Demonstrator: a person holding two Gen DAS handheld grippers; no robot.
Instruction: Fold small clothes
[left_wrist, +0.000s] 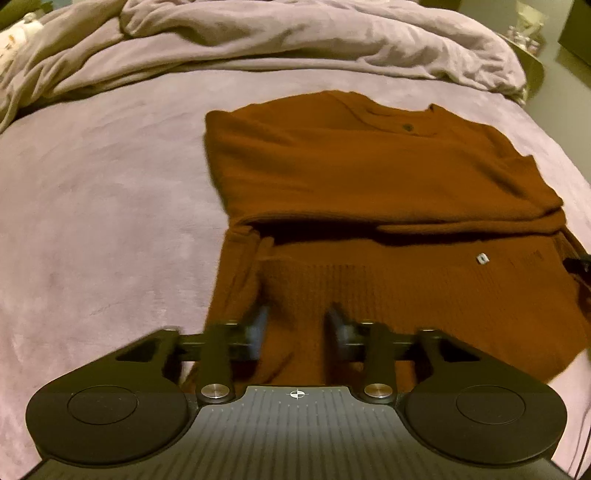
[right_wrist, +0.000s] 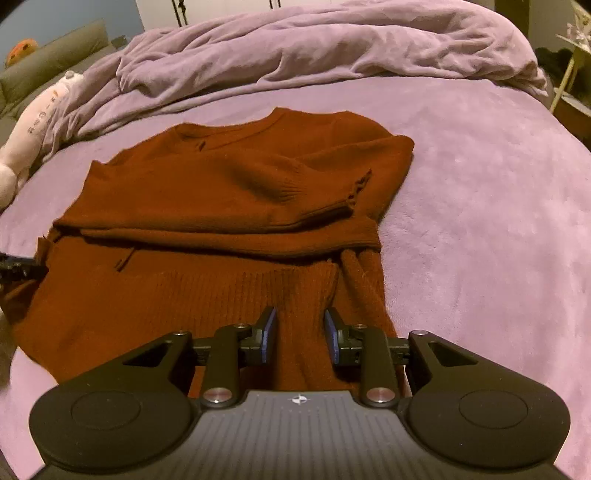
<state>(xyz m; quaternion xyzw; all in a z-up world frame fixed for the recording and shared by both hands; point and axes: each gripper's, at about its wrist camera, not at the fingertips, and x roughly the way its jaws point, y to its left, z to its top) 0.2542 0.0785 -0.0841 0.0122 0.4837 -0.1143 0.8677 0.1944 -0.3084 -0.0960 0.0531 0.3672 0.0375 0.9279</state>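
Note:
A rust-brown knit sweater (left_wrist: 369, 173) lies flat on the purple bed cover (left_wrist: 103, 192), sleeves folded across its body. It also shows in the right wrist view (right_wrist: 221, 192). My left gripper (left_wrist: 297, 317) is open, its fingers just above the ribbed hem near the sweater's left corner. My right gripper (right_wrist: 301, 321) is open over the ribbed hem near the right corner, with a fold of the hem between the fingers. The right gripper's tip shows at the edge of the left wrist view (left_wrist: 580, 262), and the left gripper's tip in the right wrist view (right_wrist: 18, 267).
A crumpled purple duvet (right_wrist: 314, 48) lies bunched behind the sweater. A pink plush toy (right_wrist: 33, 125) lies at the bed's left edge. A small side table (right_wrist: 572, 85) stands off the bed at the right. A small white tag (left_wrist: 482, 258) sits on the sweater.

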